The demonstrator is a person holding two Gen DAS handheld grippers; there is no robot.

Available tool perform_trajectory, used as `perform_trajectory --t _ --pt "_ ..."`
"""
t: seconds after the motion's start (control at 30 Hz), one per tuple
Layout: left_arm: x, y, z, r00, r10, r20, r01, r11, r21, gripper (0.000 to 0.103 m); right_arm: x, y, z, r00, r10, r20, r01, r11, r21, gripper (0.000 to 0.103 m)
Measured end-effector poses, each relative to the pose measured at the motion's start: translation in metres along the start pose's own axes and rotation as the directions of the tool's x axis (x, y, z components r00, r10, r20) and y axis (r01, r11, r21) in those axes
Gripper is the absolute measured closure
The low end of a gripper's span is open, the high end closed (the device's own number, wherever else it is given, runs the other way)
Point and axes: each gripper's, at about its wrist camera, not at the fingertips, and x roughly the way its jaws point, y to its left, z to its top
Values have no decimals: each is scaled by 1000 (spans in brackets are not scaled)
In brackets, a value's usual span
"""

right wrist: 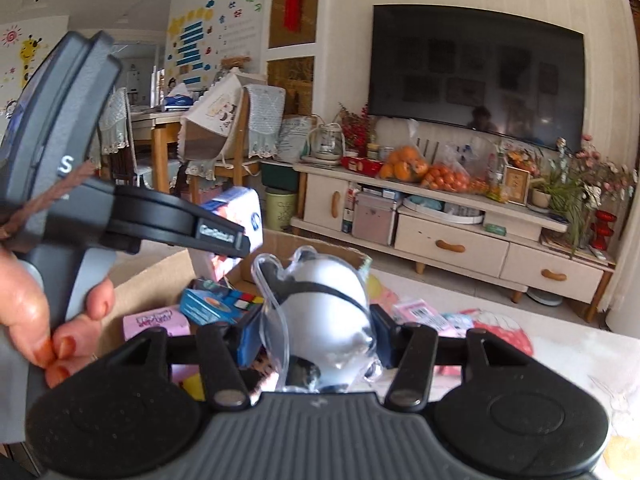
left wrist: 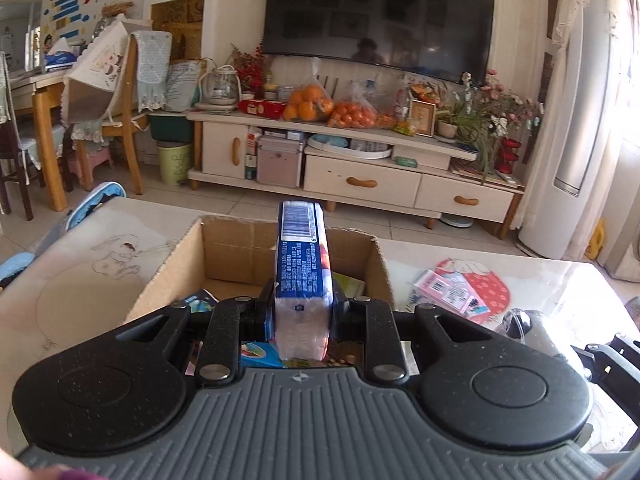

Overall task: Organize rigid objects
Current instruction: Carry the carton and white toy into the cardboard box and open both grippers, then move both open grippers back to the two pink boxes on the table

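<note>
At the bottom centre of the left wrist view, the left gripper [left wrist: 300,312] has its fingers clamped on a blue-and-white carton [left wrist: 302,276], held on edge above the cardboard box [left wrist: 372,276]. In the right wrist view, the right gripper [right wrist: 316,332] has its fingers closed around a clear-cased panda-like toy [right wrist: 328,316], also over the box. Both items look mid-carry; the next move calls for lowering each into free space and releasing. Beyond the fingers, the box already holds small packets, pink and blue among them. A pink packet [left wrist: 450,292] waits on the tabletop [left wrist: 560,280], right of frame.
</note>
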Motion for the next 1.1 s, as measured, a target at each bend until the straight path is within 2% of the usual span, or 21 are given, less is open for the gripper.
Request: perform_trajectory --t 0.23,0.43,0.7,0.73,0.77,0.8,0.83,0.9,0.93,1.1 --pt "17 12 5 999 45 -15 -45 999 21 75 24 18 4 999 49 -23 -50 999 -14 49" --pt "19 21 7 997 71 -15 -71 997 3 75 42 34 1 995 83 -50 -84 996 -25 49" --pt "23 28 12 995 97 -21 -98 995 -8 68 58 51 -7 992 83 -99 -90 993 -71 48" --pt "23 28 11 994 102 -24 -102 995 -7 64 59 52 -8 992 77 -102 -85 993 -76 45" --pt "24 28 11 994 108 -29 -109 994 -8 46 59 54 -9 992 72 -103 -80 994 -78 34" --pt "25 29 12 993 113 -30 -114 993 -8 36 57 54 -9 993 66 -93 -73 994 -75 24" --pt "24 28 12 992 122 -27 -122 992 -5 25 54 52 -9 995 61 -82 -67 995 -72 22" --pt "25 28 12 991 131 -27 -131 991 0 14 49 50 -9 996 50 -67 -54 996 -67 20" --pt "24 28 12 991 132 -28 -133 991 -3 5 47 49 -10 997 41 -61 -45 997 -66 19" --pt "22 25 12 990 135 -27 -135 991 -2 0 35 37 -12 999 -17 -28 15 998 -60 10"
